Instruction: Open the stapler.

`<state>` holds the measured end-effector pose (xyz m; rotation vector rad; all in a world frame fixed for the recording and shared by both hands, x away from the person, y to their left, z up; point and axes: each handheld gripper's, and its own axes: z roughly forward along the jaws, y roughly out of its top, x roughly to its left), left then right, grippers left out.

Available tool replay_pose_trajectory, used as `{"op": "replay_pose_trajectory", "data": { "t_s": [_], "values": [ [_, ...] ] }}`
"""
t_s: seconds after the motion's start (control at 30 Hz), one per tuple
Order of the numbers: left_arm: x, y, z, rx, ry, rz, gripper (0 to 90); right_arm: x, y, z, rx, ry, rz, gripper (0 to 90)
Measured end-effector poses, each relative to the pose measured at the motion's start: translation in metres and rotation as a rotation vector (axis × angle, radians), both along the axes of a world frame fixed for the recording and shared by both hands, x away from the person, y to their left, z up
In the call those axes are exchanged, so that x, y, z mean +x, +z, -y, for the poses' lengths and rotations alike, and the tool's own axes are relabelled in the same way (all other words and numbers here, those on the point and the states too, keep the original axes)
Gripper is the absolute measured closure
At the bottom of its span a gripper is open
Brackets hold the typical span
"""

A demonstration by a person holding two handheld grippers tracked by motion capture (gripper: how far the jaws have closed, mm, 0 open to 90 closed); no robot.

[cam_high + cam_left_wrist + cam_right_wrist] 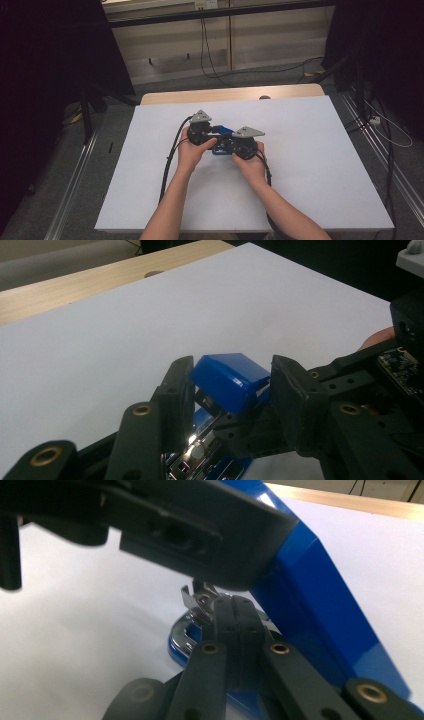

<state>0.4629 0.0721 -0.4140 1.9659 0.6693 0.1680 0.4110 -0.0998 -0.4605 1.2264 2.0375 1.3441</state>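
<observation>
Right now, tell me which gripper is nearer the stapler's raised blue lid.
Left. The left gripper has its jaws on either side of the blue lid of the stapler, gripping it. The right gripper, jaws shut, sits lower, at the metal channel under the lid.

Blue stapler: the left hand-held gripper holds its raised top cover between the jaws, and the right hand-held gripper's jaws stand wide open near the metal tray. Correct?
Not quite. The right hand-held gripper has its jaws shut together, tips at the metal tray; the right gripper view shows it. The rest holds: the left hand-held gripper holds the blue stapler's raised top cover between its jaws.
</observation>
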Motion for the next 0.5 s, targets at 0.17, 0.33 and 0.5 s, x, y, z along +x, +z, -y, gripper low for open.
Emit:
{"op": "replay_pose_trajectory", "data": {
  "t_s": [0.17, 0.33, 0.5],
  "values": [
    [-0.0004, 0.0002, 0.0002, 0.001, 0.001, 0.0, 53.7, 0.0004, 0.0006, -0.0027, 0.009, -0.029, 0.009, 90.0],
    [-0.0003, 0.0001, -0.0002, -0.001, -0.001, -0.001, 53.9, 0.0023, -0.0016, -0.0051, 0.013, -0.035, 0.016, 90.0],
    [0.0, -0.0004, -0.0006, -0.003, -0.001, 0.001, 53.9, 0.0019, -0.0007, -0.0069, 0.009, -0.043, 0.018, 90.0]
  ]
}}
